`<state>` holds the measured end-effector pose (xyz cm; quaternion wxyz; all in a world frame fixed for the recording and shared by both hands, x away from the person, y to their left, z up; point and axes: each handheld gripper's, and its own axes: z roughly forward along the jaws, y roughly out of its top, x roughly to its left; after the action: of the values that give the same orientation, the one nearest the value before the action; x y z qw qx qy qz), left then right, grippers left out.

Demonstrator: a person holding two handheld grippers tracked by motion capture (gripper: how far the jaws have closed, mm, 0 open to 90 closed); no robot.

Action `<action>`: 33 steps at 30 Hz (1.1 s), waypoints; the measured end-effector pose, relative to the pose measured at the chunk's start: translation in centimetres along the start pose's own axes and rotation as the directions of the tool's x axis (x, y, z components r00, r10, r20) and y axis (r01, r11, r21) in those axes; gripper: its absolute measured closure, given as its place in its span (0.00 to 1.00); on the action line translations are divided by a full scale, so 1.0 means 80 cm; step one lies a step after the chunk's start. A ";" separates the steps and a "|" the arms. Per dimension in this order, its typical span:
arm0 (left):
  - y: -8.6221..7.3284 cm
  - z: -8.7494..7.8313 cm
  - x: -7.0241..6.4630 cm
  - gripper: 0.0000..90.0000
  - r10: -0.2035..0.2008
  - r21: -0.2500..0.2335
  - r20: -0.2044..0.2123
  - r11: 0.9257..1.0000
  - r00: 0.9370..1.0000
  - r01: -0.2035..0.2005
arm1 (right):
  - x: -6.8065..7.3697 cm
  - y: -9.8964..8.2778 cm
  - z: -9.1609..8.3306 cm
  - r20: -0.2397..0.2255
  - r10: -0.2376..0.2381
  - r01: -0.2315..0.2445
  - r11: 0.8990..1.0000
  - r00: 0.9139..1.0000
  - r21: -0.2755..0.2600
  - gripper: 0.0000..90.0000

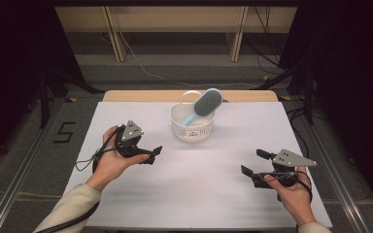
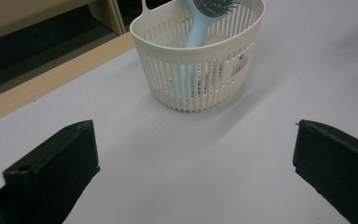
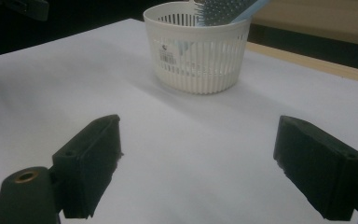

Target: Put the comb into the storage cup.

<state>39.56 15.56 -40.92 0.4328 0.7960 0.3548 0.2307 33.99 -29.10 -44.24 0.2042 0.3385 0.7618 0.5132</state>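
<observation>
A white slatted basket stands on the white table, toward the back middle. A light-blue hairbrush leans in it, bristle head up and sticking out over the right rim. My left gripper is held at the left, open, pointing toward the basket with nothing between its jaws. My right gripper is at the front right, open and empty too. In the left gripper view, the basket and brush handle lie ahead of the left gripper. In the right gripper view, the basket and brush head lie beyond the right gripper.
A wooden strip runs along the table's far edge. Behind it are a grey floor with cables and wooden furniture legs. Dark stands flank both sides. A "5" marking is on the floor at the left.
</observation>
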 end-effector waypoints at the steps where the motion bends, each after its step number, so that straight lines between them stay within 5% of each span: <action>1: -0.002 -0.002 0.000 0.00 -0.001 -0.001 -0.001 1.000 1.000 0.001 | 0.000 0.000 0.000 0.000 0.000 0.000 1.000 1.000 -0.002 0.17; 33: -0.063 -0.049 0.009 0.00 -0.002 -0.016 -0.024 1.000 1.000 0.001 | -0.001 -0.001 0.000 -0.002 0.007 -0.007 1.000 1.000 -0.004 0.17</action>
<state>35.50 20.04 -43.13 0.4351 0.7894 0.3586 0.2427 34.01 -29.19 -44.28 0.2024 0.3401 0.7599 0.5156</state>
